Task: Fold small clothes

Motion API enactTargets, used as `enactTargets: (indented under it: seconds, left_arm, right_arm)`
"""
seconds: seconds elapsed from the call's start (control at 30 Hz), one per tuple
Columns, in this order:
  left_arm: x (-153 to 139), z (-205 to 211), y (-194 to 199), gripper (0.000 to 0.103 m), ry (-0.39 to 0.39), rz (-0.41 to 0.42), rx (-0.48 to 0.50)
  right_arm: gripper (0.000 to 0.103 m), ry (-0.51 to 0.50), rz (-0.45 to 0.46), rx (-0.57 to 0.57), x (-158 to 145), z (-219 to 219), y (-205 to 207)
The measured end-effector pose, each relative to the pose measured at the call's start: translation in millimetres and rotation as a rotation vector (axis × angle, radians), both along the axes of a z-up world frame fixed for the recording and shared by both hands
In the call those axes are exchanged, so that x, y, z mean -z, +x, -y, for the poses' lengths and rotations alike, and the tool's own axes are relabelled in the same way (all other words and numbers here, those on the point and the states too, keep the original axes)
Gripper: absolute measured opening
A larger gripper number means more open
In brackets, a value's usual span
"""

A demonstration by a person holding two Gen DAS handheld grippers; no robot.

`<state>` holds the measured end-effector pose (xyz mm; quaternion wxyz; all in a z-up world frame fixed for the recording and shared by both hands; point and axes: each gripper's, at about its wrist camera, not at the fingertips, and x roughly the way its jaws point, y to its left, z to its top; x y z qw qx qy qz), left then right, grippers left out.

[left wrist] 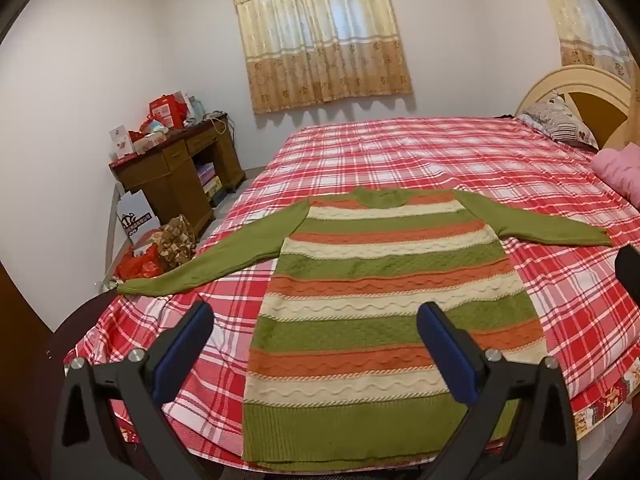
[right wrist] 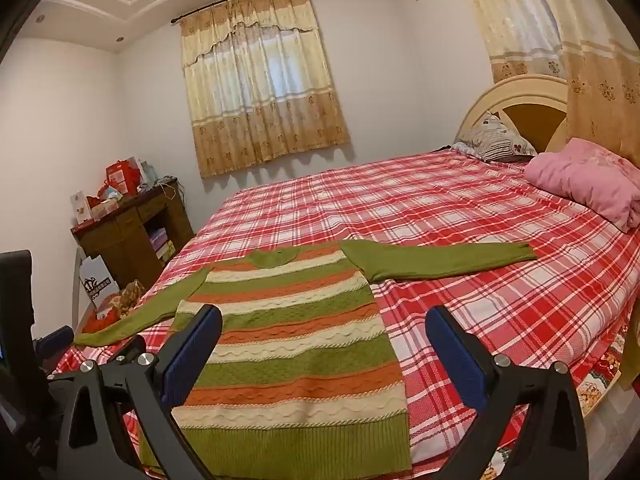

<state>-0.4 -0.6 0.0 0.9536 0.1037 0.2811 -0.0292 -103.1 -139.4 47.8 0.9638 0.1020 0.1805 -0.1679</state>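
Observation:
A knit sweater (left wrist: 380,300) with green, orange and cream stripes lies flat on the red plaid bed (left wrist: 460,160), hem toward me, both green sleeves spread out sideways. It also shows in the right wrist view (right wrist: 296,352). My left gripper (left wrist: 316,320) is open and empty, held above the hem end of the sweater. My right gripper (right wrist: 324,324) is open and empty, over the sweater's right side near the hem. The left sleeve cuff (left wrist: 132,286) reaches the bed's left edge.
A pink quilt (right wrist: 588,180) and a patterned pillow (right wrist: 496,136) lie by the headboard at the far right. A wooden desk (left wrist: 180,172) with boxes stands by the left wall, with bags (left wrist: 156,252) on the floor beside the bed.

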Motion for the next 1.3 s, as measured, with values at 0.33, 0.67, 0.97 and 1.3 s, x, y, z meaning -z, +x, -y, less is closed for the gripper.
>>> enactTargets:
  seconds: [0.33,0.67,0.97,1.3]
  left_arm:
    - [6.5,0.3,3.8,0.103,-0.042,-0.034,0.010]
    - [6.1,-0.8,1.7,0.103,-0.053,-0.040,0.024]
    - [5.8,-0.7,1.0,0.103,-0.057,-0.043,0.028]
    - [5.8,-1.2,0.7,0.103,-0.057,-0.042,0.029]
  right_arm:
    - [0.102,0.038,-0.024,-0.001,4.9,6.2,4.5]
    - [0.102,0.049,-0.043,-0.003,15.1,5.9,9.8]
    - [0.102,0.051,-0.042,-0.003,13.8,5.4,9.0]
    - [0.102,0.055,-0.046,-0.005,13.8,6.0,9.8]
